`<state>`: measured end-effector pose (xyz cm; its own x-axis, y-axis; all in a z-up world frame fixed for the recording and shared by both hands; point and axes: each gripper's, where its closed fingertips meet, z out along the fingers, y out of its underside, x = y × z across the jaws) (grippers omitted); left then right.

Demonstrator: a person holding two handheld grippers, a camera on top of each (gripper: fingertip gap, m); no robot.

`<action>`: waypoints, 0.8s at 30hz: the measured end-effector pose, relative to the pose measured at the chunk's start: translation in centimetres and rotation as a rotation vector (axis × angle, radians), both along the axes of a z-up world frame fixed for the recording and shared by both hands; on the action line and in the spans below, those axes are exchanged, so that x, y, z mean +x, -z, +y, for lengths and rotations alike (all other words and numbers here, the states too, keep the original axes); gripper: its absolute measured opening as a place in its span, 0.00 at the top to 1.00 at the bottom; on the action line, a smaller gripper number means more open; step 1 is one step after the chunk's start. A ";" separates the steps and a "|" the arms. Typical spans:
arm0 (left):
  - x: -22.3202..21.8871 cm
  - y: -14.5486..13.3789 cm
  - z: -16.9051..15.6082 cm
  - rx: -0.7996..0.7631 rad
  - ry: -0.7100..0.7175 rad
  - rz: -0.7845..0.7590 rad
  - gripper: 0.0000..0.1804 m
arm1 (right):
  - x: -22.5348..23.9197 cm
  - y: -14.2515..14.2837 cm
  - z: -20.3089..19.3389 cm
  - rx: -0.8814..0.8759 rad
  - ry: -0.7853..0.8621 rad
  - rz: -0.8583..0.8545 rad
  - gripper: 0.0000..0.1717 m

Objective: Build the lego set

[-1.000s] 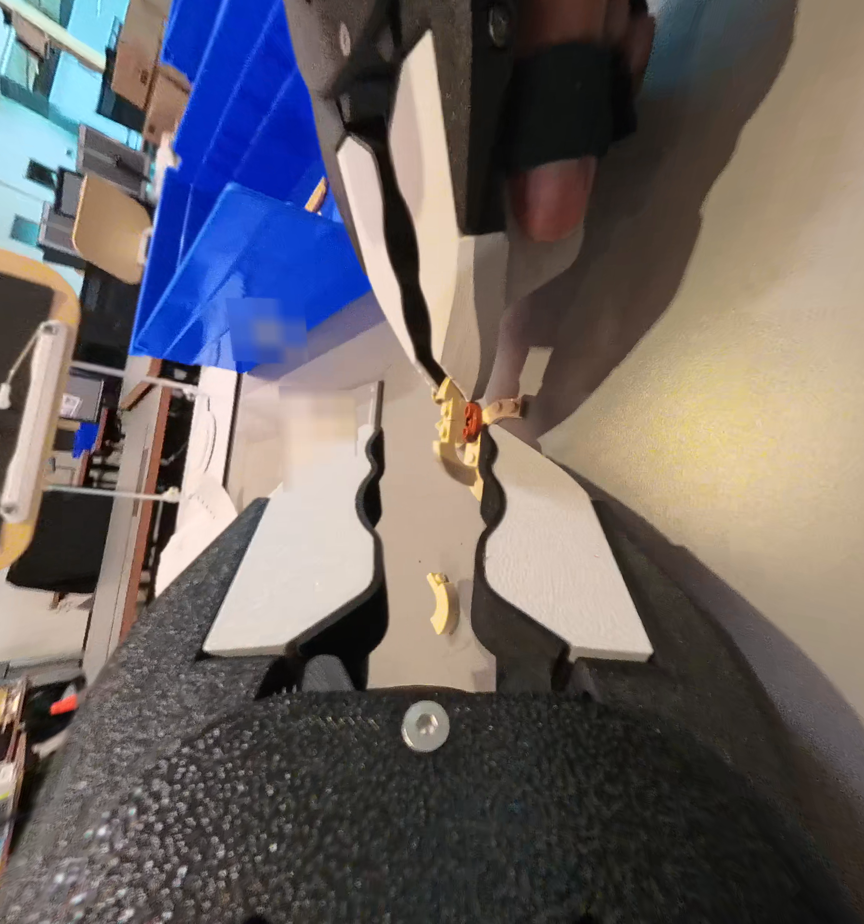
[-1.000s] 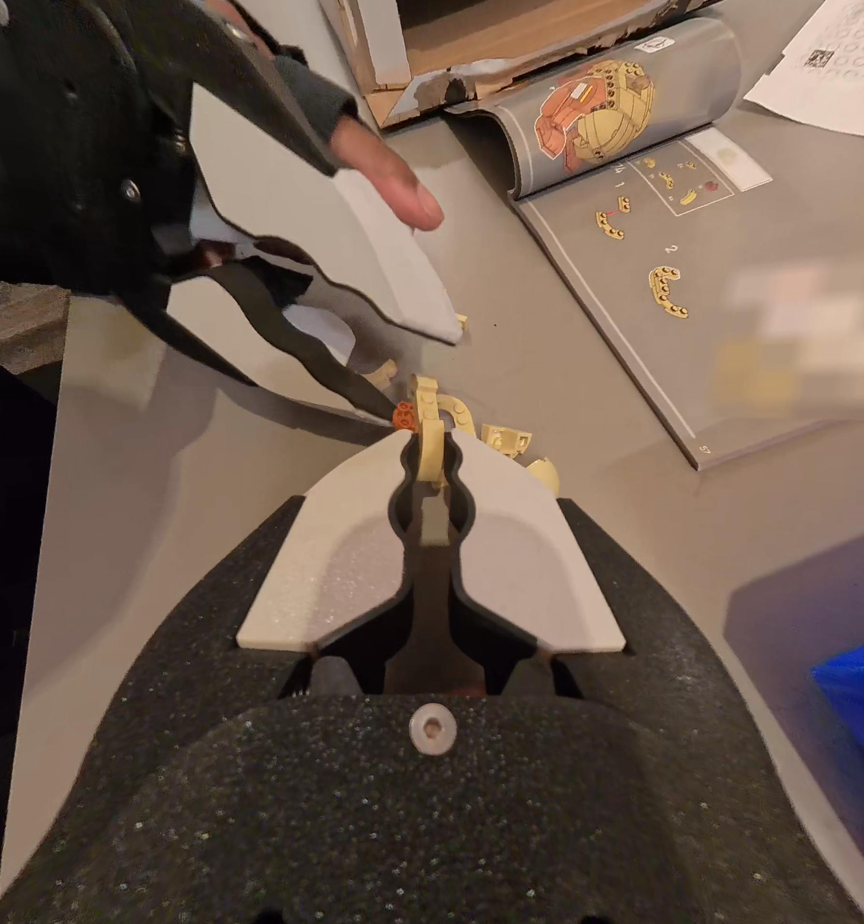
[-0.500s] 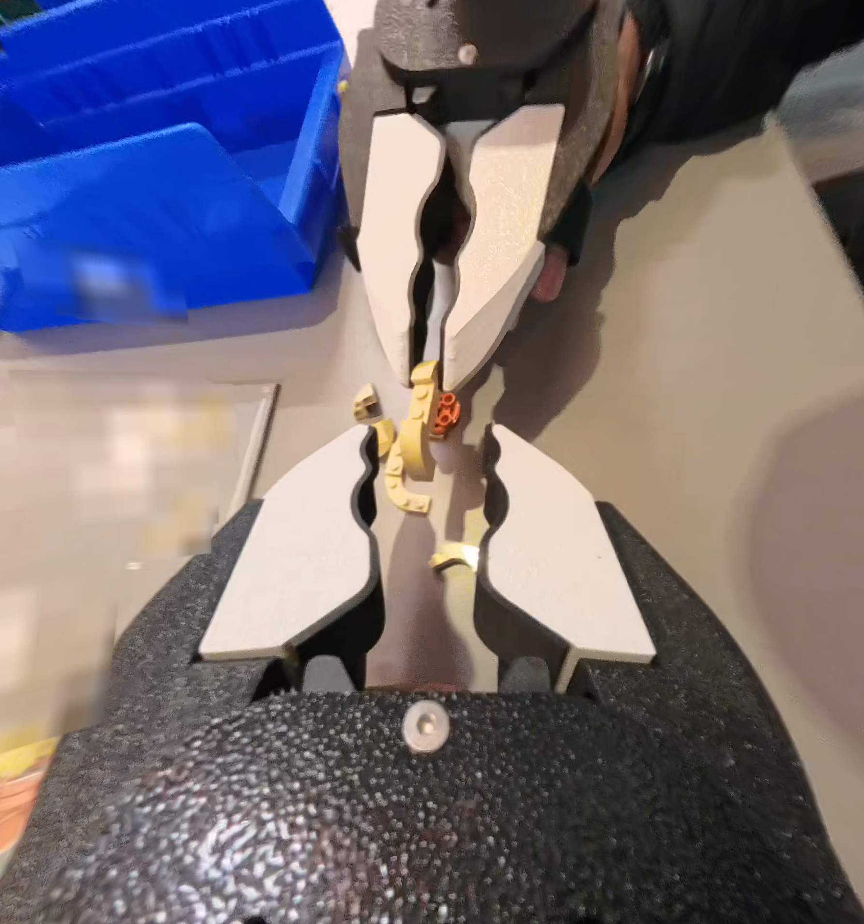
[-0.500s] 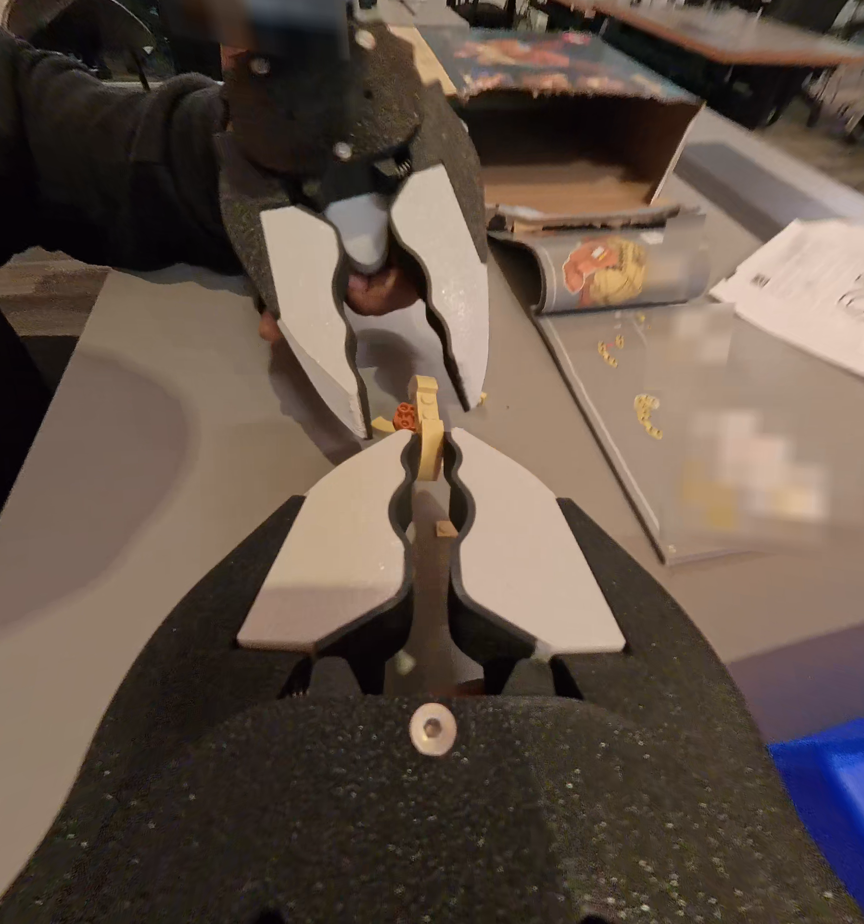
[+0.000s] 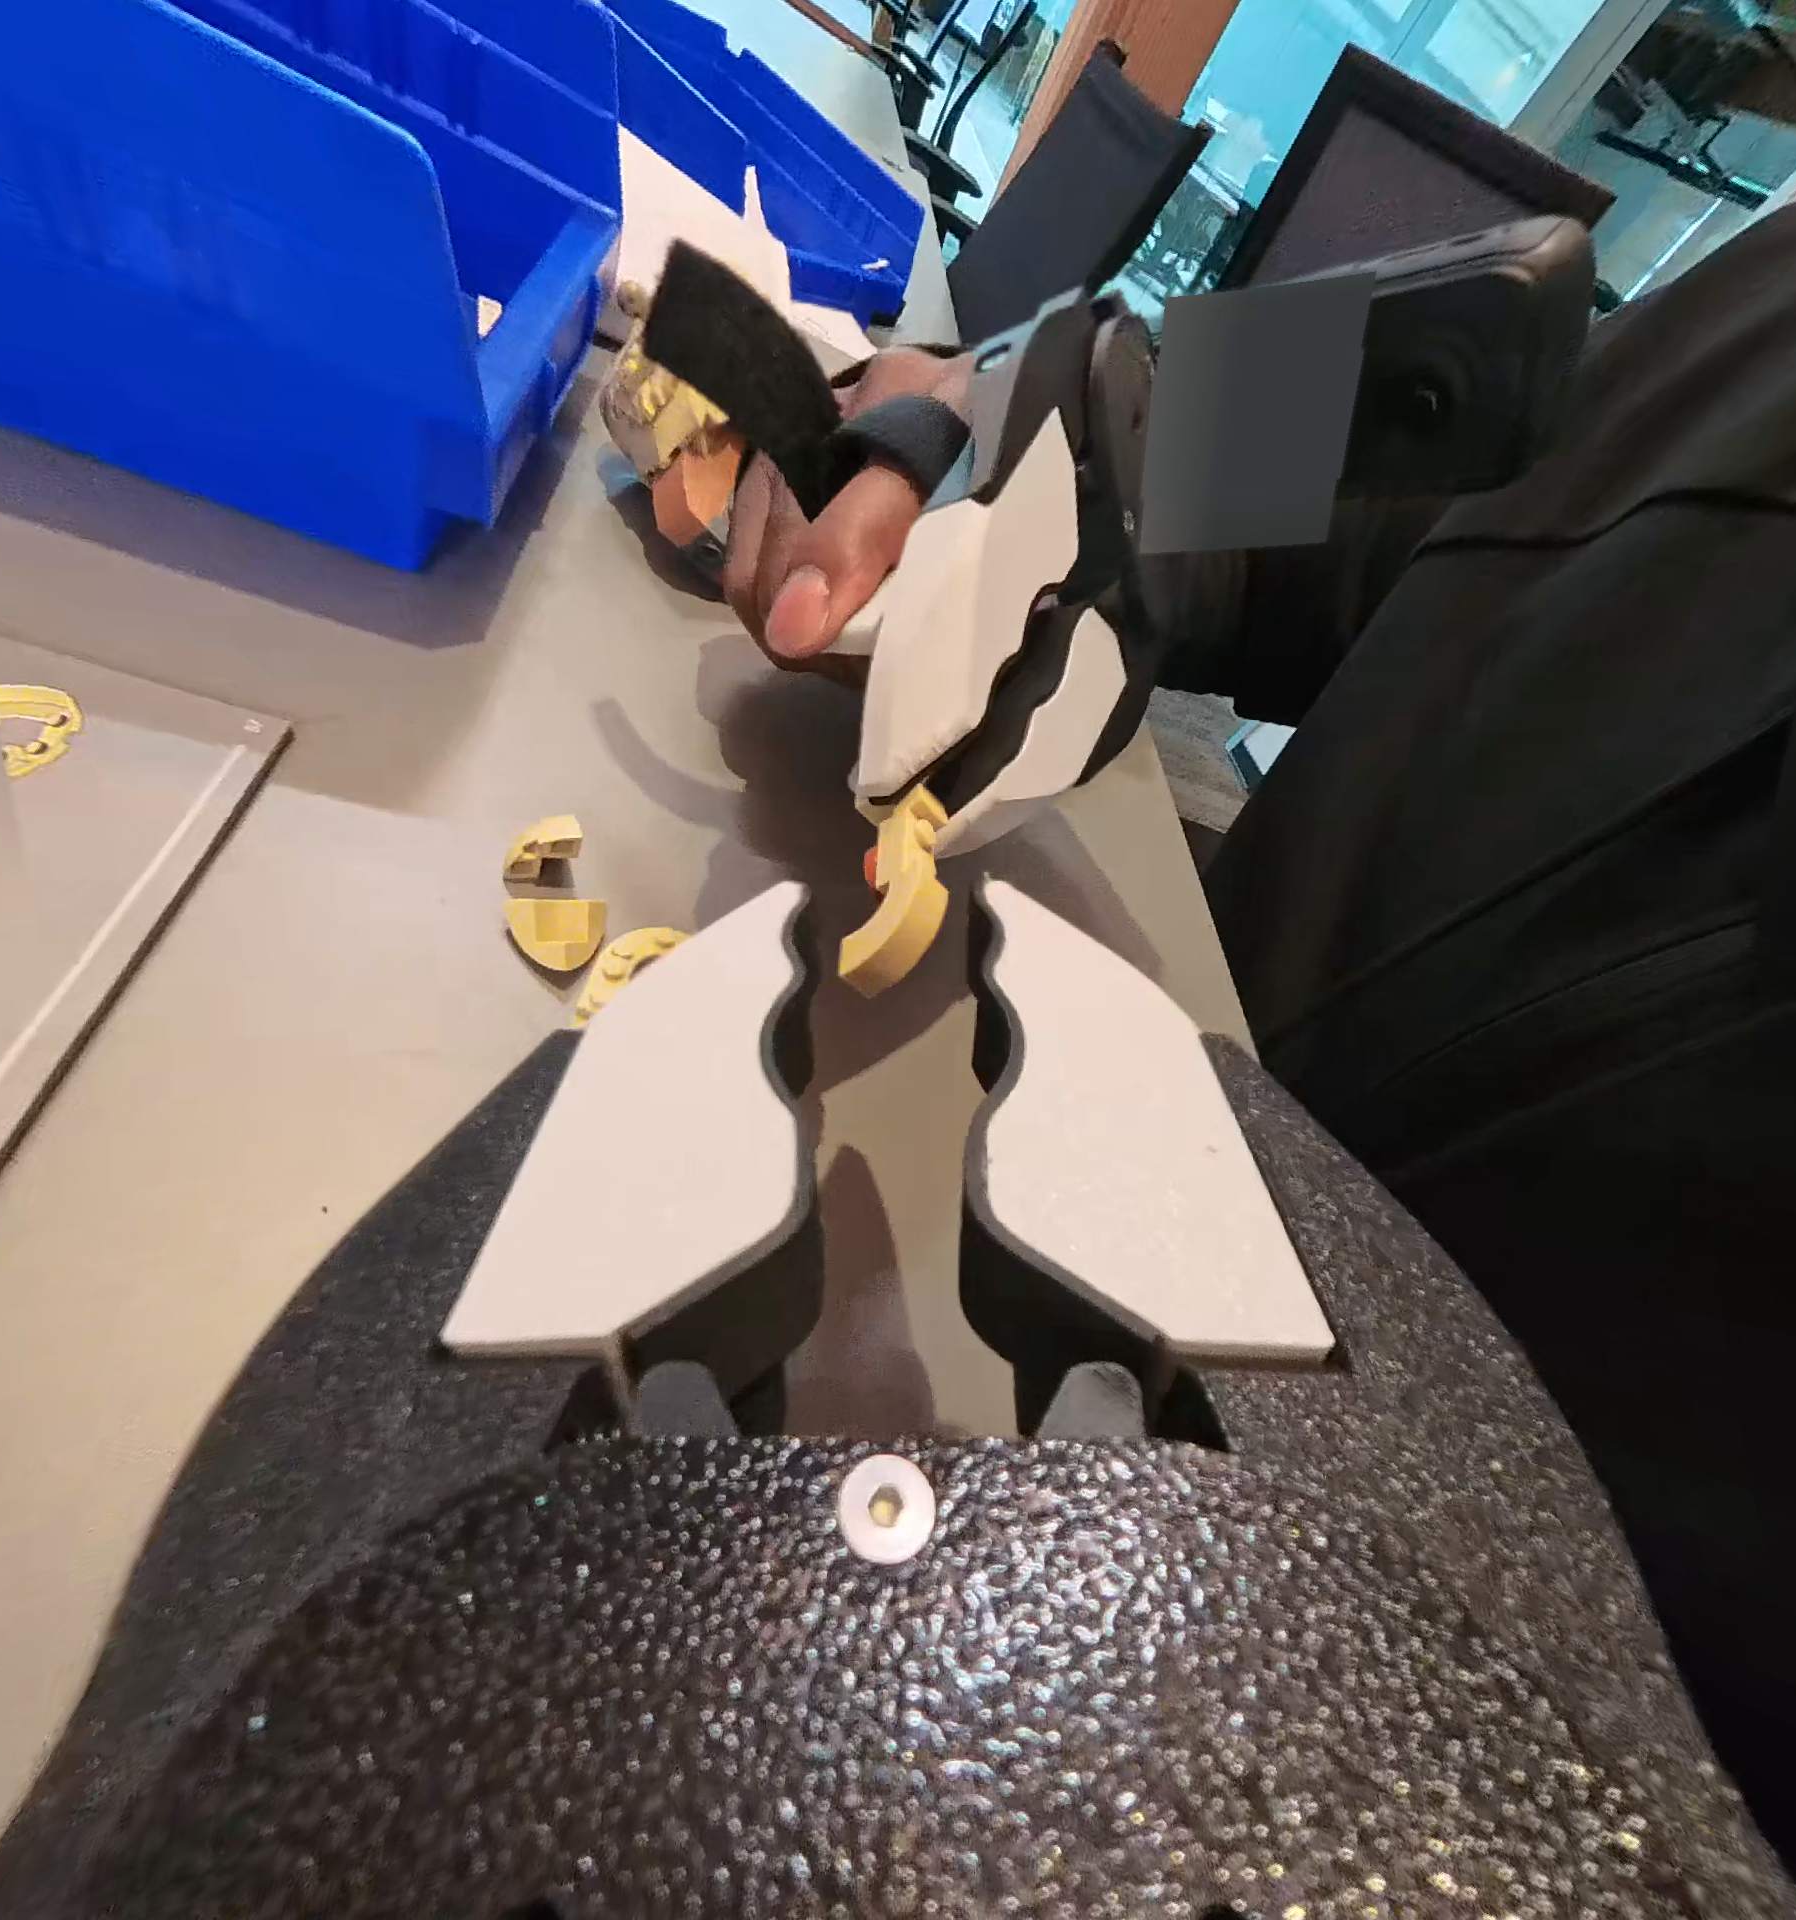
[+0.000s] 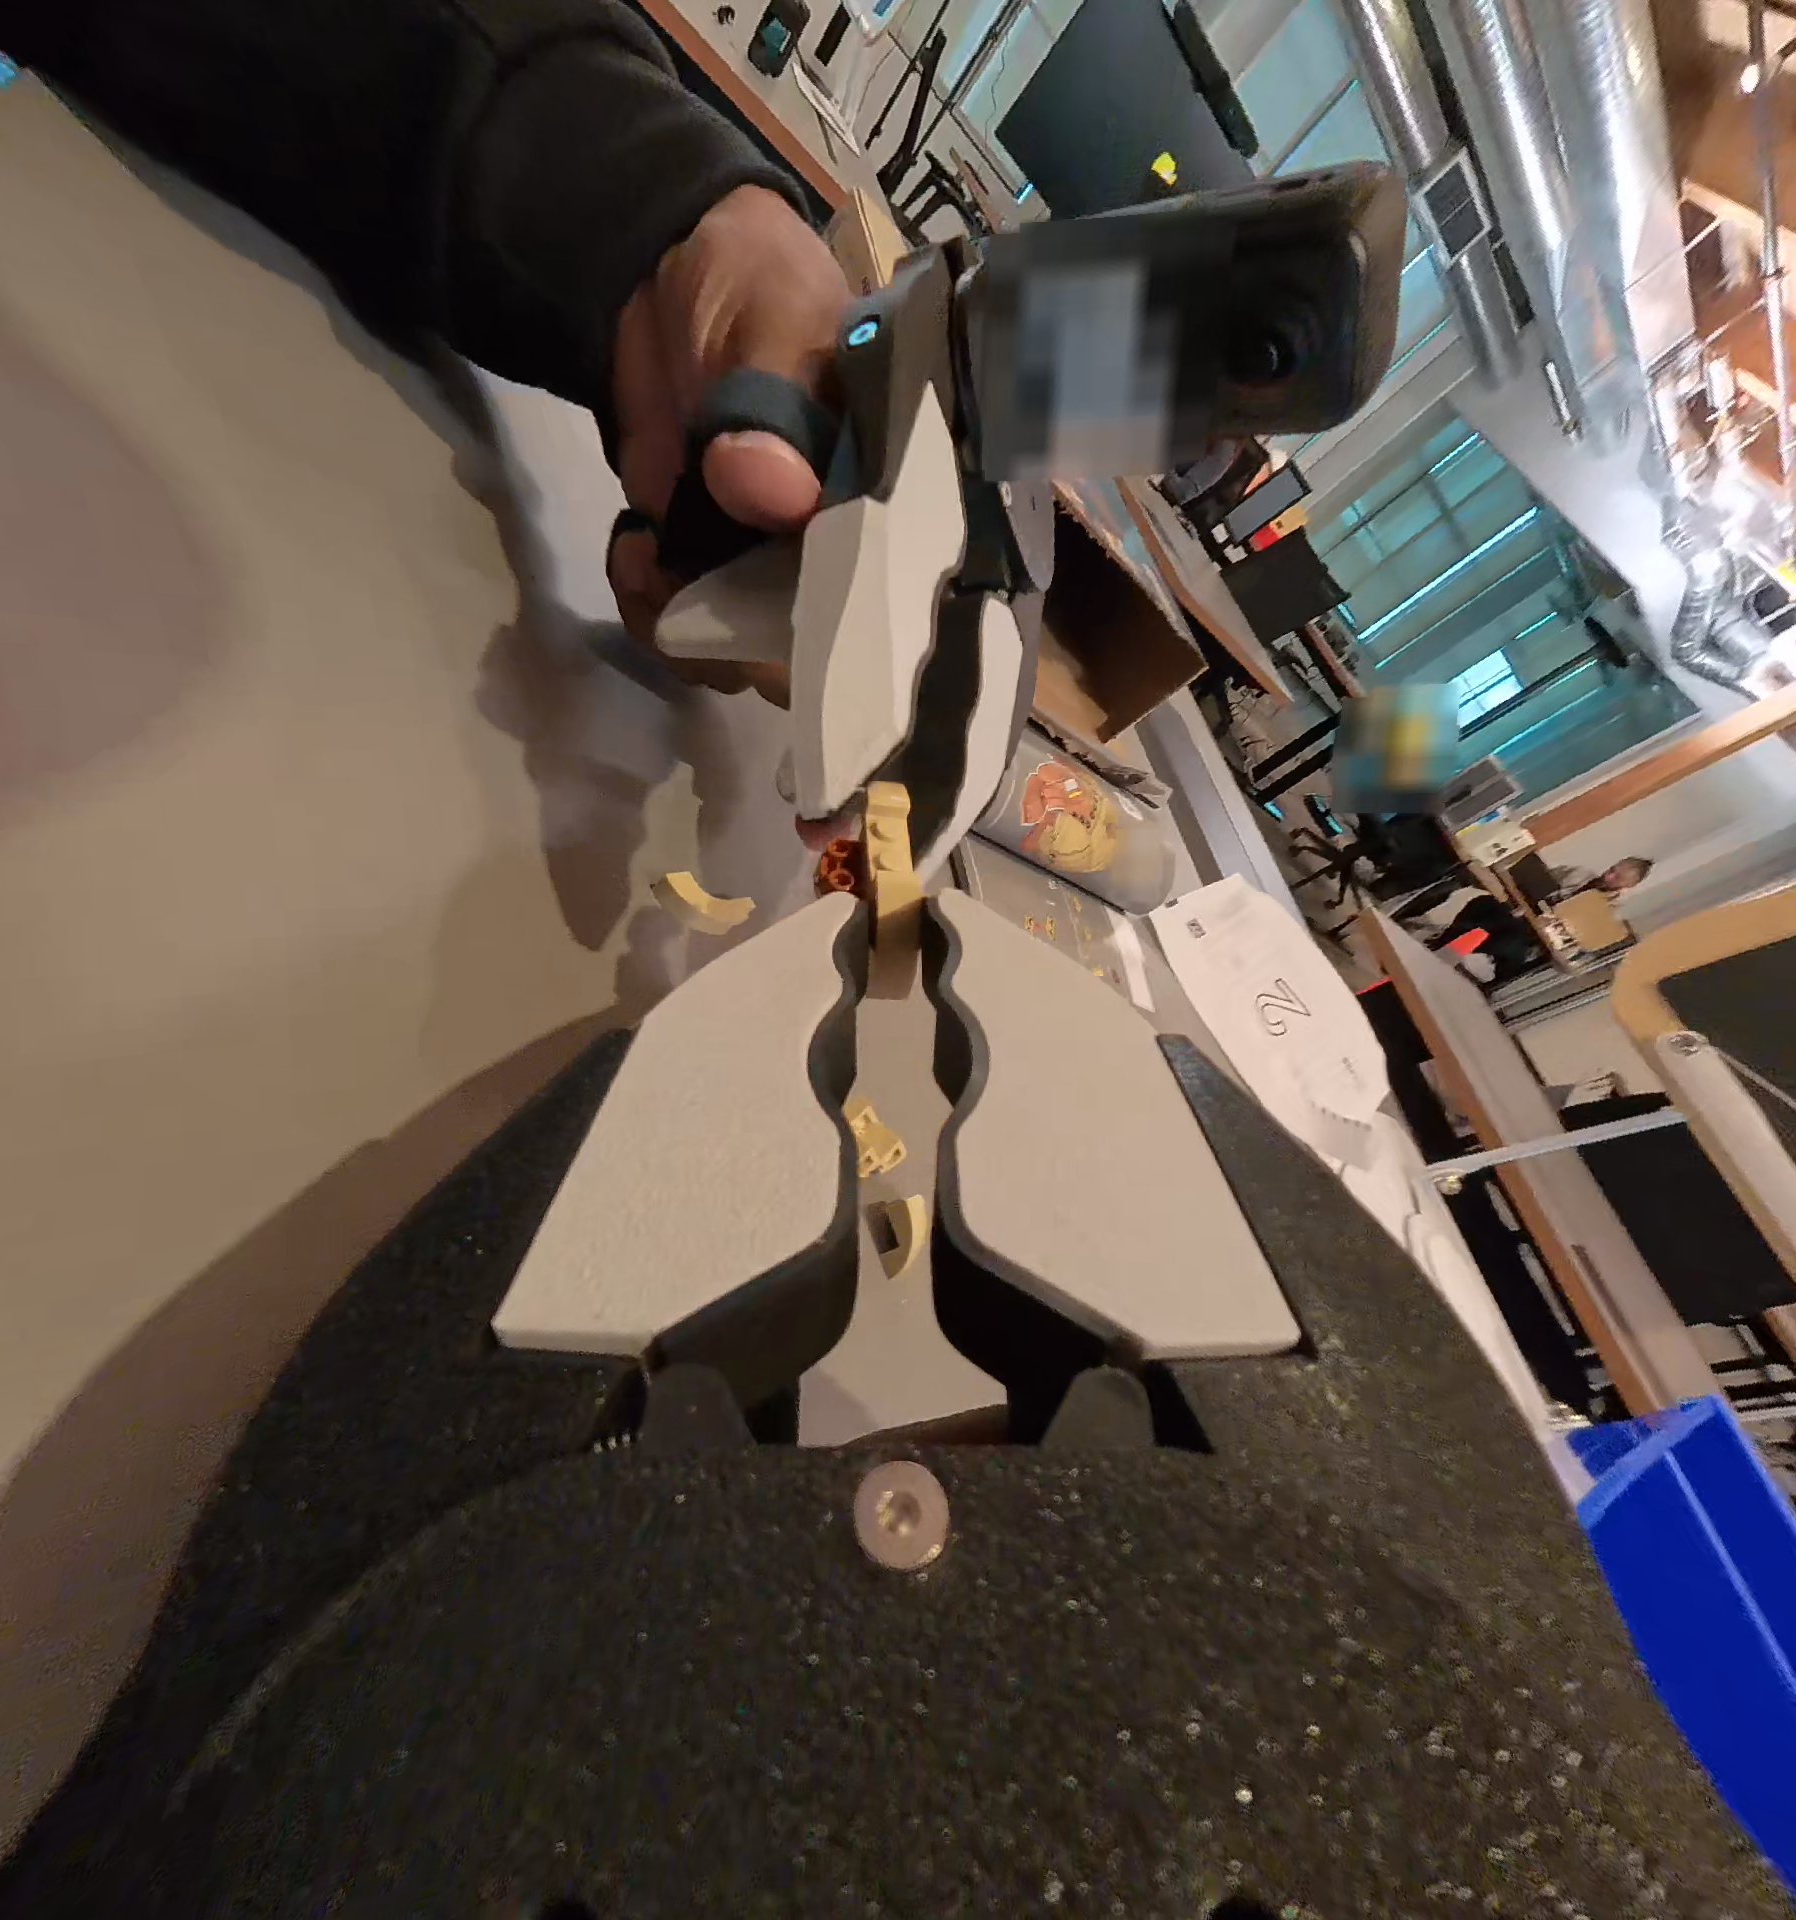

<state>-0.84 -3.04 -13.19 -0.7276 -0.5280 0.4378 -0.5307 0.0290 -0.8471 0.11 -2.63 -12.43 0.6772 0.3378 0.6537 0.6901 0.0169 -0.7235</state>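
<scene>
The right tongs (image 6: pixel 894 914) clamp a tan curved brick (image 6: pixel 892 914) above the desk (image 5: pixel 281 1039). The left tongs (image 5: pixel 889 914) gape around its free end, not touching. Loose tan bricks (image 5: pixel 551 904) lie at nine o'clock, blue bins (image 5: pixel 250 260) at eleven.

My right gripper (image 6: pixel 896 914) sat pinched on a tan curved brick (image 6: pixel 892 935), both pads pressed against its sides. My left gripper (image 5: pixel 892 914) faced it nose to nose with its 2 fingers parted, the free end of that brick (image 5: pixel 899 914) hanging in the gap and neither pad touching it. My right hand (image 5: pixel 821 540) and left hand (image 6: pixel 728 416) each gripped a handle, with dark sleeves behind them.
</scene>
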 end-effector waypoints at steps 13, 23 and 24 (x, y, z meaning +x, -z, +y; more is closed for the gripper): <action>0.6 -0.2 0.5 0.369 -0.011 -0.424 0.91 | -0.8 0.3 -0.3 -0.097 -0.050 0.141 0.81; 0.6 1.8 0.0 0.898 0.066 -0.745 0.91 | -0.5 1.5 -0.2 -0.220 0.006 0.156 0.85; 0.6 1.8 0.1 0.908 0.067 -0.751 0.91 | -0.5 1.7 -0.2 -0.233 0.008 0.144 0.85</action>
